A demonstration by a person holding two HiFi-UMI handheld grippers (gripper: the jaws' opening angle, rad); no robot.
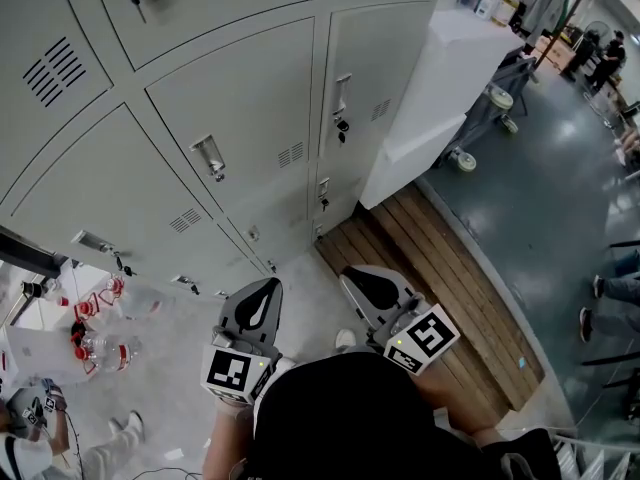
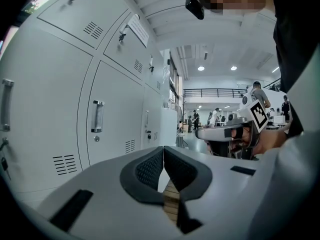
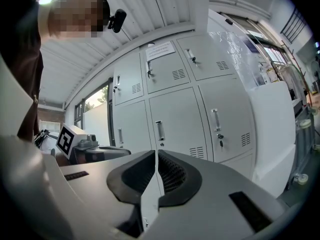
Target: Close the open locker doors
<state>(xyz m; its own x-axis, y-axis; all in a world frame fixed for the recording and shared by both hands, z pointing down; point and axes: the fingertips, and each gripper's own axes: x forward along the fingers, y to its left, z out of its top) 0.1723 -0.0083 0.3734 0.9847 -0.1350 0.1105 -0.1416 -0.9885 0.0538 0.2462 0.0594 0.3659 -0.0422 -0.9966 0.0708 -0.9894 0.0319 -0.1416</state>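
The grey lockers stand in a bank ahead of the person, and every locker door that faces the cameras, such as the handled door in the middle row, lies flush with its neighbours. The left gripper and the right gripper are held side by side close to the person's body and point level toward the lockers without touching them. The fingers of each are clenched together with nothing between them. A wooden platform lies on the floor at the foot of the lockers, beside a white cabinet.
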